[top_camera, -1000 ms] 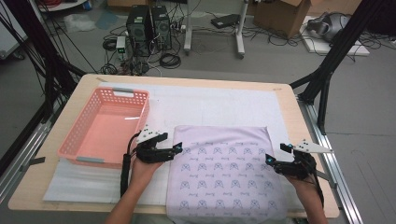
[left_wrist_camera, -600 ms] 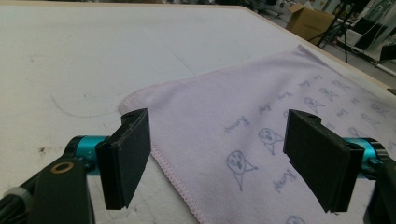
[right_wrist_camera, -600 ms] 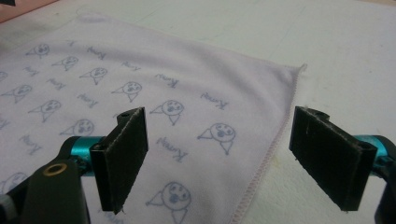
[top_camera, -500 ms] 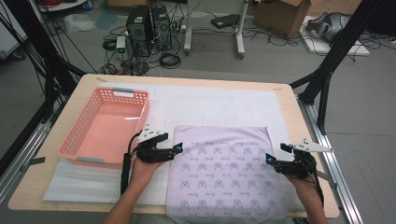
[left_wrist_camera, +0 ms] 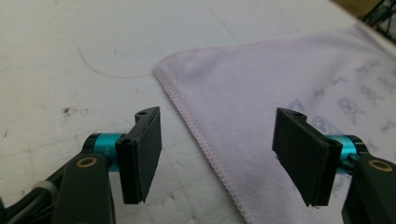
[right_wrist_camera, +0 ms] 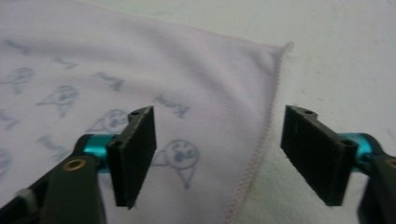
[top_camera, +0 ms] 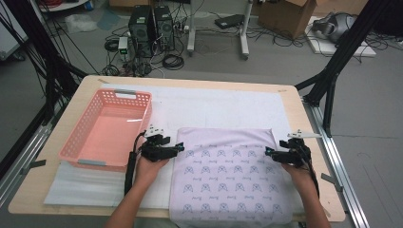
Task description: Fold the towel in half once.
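Your left gripper and right gripper straddle the lilac towel's side hems, jaws just narrowing yet clear of the cloth, grasping nothing.

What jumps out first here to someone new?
The lilac printed towel spread flat at the table's near edge, with the left gripper and right gripper at its two side edges. Both have just been closing, jaws straddling the hems without pinching yet. Next, the empty pink basket left of the towel.
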A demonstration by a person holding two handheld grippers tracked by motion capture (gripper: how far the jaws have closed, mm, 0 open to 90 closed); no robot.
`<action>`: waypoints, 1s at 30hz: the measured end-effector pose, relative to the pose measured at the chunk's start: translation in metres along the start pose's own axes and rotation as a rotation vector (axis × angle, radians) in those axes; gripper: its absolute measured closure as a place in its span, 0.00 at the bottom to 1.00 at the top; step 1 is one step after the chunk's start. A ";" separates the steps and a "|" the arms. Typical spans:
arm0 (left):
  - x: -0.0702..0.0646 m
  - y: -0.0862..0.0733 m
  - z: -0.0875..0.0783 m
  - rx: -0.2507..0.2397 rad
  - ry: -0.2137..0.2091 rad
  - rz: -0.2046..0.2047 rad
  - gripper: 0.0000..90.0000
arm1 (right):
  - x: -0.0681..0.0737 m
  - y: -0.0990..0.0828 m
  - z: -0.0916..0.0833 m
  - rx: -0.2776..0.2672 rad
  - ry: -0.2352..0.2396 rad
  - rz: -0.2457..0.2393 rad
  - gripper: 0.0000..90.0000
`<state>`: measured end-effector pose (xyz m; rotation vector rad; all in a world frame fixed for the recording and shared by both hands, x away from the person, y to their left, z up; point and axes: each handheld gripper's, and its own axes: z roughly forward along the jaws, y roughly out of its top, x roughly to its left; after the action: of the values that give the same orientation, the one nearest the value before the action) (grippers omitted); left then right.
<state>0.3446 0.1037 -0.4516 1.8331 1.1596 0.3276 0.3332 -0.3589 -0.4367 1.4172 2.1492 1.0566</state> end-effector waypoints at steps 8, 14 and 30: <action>-0.014 0.006 0.015 0.058 0.124 0.146 0.61 | -0.003 -0.001 0.007 0.062 -0.099 -0.001 0.67; -0.014 0.007 0.014 0.055 0.092 0.106 0.96 | 0.002 0.002 0.008 0.080 -0.044 -0.001 0.96; 0.013 0.036 -0.010 -0.087 0.097 -0.061 1.00 | -0.013 0.008 -0.002 -0.015 -0.030 0.073 0.98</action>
<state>0.3662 0.1146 -0.4202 1.7188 1.2459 0.4286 0.3424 -0.3691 -0.4312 1.5055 2.0785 1.0687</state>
